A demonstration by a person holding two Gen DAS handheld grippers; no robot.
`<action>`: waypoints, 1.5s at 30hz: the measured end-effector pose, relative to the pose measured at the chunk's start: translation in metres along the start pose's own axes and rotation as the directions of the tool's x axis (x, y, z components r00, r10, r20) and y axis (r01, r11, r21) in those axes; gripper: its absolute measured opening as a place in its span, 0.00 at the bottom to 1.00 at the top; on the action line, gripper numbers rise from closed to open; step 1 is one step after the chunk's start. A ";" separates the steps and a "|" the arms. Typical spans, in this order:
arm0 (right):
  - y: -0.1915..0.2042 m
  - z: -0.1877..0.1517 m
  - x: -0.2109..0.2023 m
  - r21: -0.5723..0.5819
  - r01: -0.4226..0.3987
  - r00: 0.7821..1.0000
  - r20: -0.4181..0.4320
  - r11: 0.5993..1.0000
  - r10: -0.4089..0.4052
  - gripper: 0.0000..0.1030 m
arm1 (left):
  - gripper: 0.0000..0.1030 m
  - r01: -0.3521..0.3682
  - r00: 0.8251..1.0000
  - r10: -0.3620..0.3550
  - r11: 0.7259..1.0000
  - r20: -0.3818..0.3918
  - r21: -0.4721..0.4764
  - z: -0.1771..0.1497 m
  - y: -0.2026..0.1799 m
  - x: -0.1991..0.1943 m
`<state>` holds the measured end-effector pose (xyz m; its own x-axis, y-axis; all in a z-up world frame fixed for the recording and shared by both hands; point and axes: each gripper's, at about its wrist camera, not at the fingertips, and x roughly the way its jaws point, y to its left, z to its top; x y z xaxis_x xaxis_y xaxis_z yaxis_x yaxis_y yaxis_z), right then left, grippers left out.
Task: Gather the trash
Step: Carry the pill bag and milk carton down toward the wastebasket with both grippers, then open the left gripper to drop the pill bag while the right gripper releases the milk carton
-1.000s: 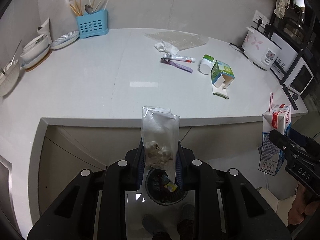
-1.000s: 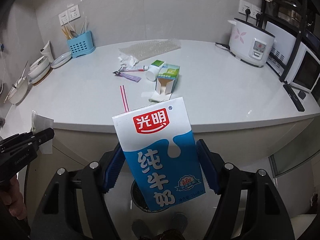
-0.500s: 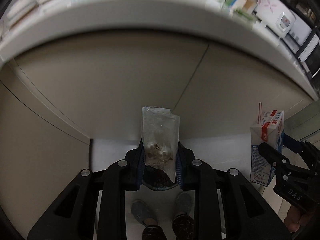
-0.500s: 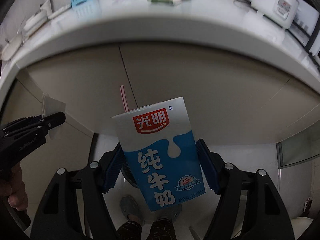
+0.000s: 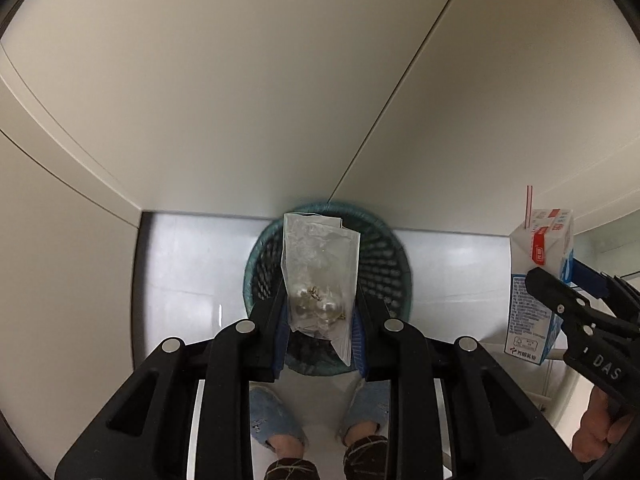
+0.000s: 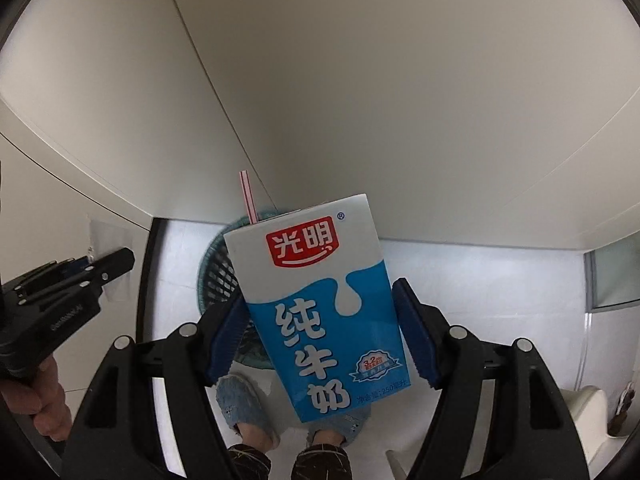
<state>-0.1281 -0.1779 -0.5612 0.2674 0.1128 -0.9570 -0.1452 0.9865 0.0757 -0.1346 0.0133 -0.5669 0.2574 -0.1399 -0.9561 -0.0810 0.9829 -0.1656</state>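
Note:
My left gripper (image 5: 320, 330) is shut on a clear plastic bag (image 5: 318, 276) with pale scraps in its bottom. It hangs directly over a teal mesh wastebasket (image 5: 394, 264) on the floor. My right gripper (image 6: 320, 332) is shut on a blue and white milk carton (image 6: 320, 300) with a pink straw (image 6: 248, 196), also above the wastebasket (image 6: 214, 276), whose left rim shows behind the carton. The left wrist view shows the carton (image 5: 536, 280) at the right edge, held in the other gripper.
Beige cabinet doors (image 5: 280, 80) rise right behind the basket. The floor (image 5: 188, 264) is pale tile. A person's feet in blue slippers (image 5: 276, 420) stand just in front of the basket. A hand (image 6: 44, 404) holds the left gripper at the left edge.
Both grippers have dropped from counter height to low in front of the cabinet. The countertop has left the views and the wastebasket now lies right under the bag and carton.

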 end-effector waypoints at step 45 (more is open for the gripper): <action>0.052 -0.023 0.132 -0.058 -0.046 0.998 -0.052 0.997 0.043 0.66 | 0.94 -0.086 0.995 0.085 0.996 -0.061 -0.017 -0.037 0.057 0.114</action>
<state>-0.1218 -0.1145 -0.6901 0.2109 0.1490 -0.9661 -0.2123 0.9717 0.1035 -0.1456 0.0491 -0.6947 0.1903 -0.0633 -0.9797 -0.1192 0.9890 -0.0870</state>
